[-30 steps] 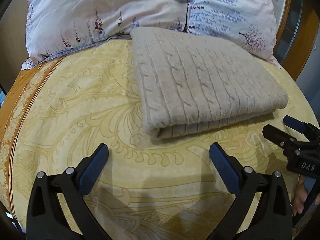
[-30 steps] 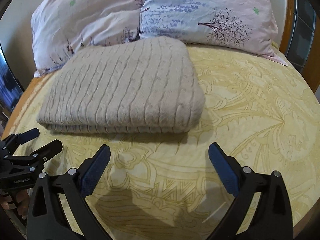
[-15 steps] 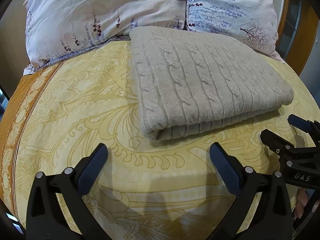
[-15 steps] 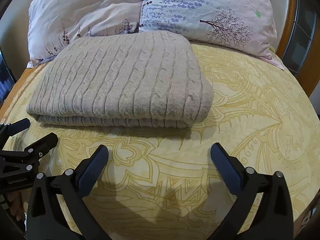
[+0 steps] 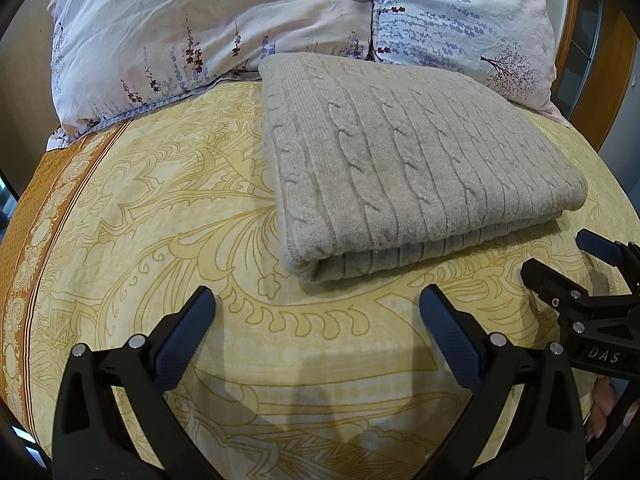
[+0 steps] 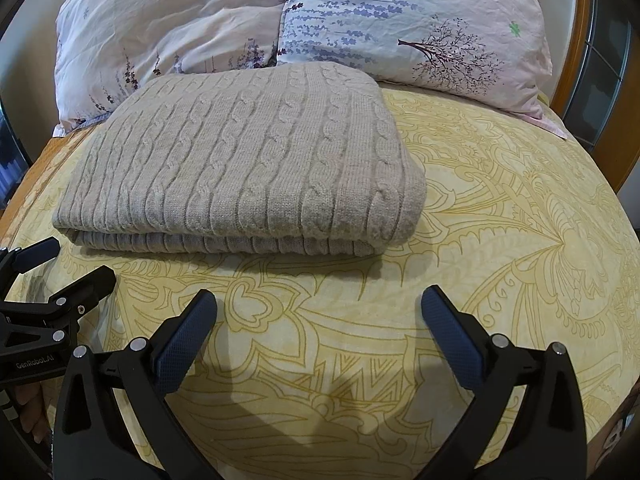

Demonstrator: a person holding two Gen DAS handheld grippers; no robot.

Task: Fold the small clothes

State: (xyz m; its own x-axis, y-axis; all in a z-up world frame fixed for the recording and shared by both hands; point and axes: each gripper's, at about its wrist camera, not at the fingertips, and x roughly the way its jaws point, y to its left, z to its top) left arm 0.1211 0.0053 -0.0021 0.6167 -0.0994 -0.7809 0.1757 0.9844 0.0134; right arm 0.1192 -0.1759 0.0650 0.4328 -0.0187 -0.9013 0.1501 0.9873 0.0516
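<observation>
Both wrist views had drawn nearer the folded sweater, which lay flat on the bedspread below the pillows, while the left gripper and right gripper hung spread and empty just short of it, so the folding looked finished.

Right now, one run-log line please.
beige cable-knit sweater: folded on yellow patterned bedspread | left gripper: open, empty | right gripper: open, empty

The sweater's inner layers were hidden under its top fold; the pillows were cut off at 12 o'clock.
</observation>
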